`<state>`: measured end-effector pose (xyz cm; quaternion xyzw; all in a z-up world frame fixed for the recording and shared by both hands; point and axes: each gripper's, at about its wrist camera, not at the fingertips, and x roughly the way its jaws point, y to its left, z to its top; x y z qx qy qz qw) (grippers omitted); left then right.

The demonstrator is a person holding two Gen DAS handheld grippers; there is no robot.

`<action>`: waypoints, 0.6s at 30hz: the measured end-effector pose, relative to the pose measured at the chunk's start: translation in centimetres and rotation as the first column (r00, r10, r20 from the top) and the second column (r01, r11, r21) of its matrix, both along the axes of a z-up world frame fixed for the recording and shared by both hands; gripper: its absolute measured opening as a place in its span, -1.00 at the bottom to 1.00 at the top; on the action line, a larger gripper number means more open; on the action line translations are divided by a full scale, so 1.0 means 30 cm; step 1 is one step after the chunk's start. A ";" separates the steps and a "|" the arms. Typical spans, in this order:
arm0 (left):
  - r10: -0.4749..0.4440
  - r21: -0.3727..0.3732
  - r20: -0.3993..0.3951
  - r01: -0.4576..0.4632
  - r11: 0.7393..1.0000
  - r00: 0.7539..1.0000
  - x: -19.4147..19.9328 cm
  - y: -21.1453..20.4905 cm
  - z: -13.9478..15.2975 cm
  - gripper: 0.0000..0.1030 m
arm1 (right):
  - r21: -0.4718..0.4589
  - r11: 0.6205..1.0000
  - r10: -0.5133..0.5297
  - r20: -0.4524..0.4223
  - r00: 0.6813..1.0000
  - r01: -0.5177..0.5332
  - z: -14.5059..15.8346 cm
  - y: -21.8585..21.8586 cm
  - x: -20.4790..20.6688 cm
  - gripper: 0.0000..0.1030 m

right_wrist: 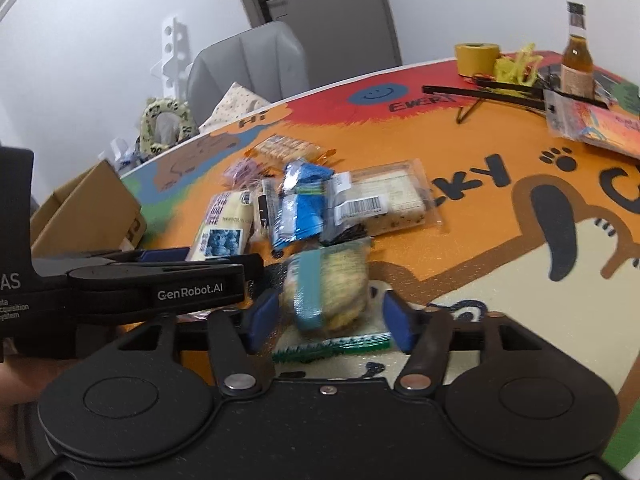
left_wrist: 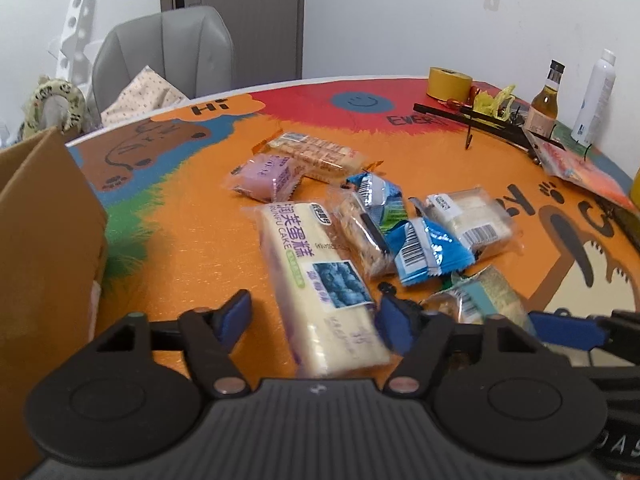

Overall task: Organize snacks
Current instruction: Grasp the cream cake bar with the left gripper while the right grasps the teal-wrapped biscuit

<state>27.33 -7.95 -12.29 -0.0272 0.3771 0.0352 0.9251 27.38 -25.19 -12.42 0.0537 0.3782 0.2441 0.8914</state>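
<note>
The snacks lay in a loose heap in the middle of the painted table [left_wrist: 192, 236], all in crinkly clear or foil wrappers. Nearest the left gripper [left_wrist: 316, 320] was a long pale cake bar [left_wrist: 316, 280] with a blueberry picture, its near end between the blue-padded fingers [left_wrist: 234, 314], which stood half spread with a gap on both sides, not pressing it. The right gripper [right_wrist: 328, 320] straddled a rounded, yellowish biscuit pack [right_wrist: 332, 284] with a teal stripe; its fingers [right_wrist: 262, 316] also stood apart from the wrapper. Behind these lay two shiny blue foil sachets [left_wrist: 424, 252], a clear tray of white cake [left_wrist: 468, 216], a pink wrapped square [left_wrist: 264, 178] and a long wafer pack [left_wrist: 316, 152].

An open cardboard box [left_wrist: 44, 232] stood at the left edge; its inside could not be seen. At the far right were a roll of yellow tape [left_wrist: 448, 82], an amber glass bottle [left_wrist: 546, 100] and a white spray can [left_wrist: 594, 96]. A grey padded chair [left_wrist: 168, 52] stood beyond the table.
</note>
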 end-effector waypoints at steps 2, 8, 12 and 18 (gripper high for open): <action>0.007 0.005 0.014 -0.007 1.000 1.000 -0.016 0.013 0.000 -0.02 | -0.011 1.000 0.012 0.021 1.000 -0.011 -0.004 0.013 -0.004 0.31; 0.031 -0.060 0.005 -0.031 0.998 1.000 -0.038 0.072 0.019 -0.37 | -0.080 0.997 0.022 0.073 0.997 -0.016 -0.011 0.068 0.006 0.30; 0.033 -0.093 0.018 -0.032 0.995 0.999 -0.062 0.095 0.018 -0.40 | -0.148 0.989 0.015 0.103 0.995 0.001 -0.009 0.078 -0.005 -0.09; 0.011 -0.130 0.026 -0.008 0.992 1.000 -0.105 0.100 0.033 -0.44 | -0.078 0.997 -0.022 0.064 0.998 0.027 0.002 0.041 -0.032 -0.10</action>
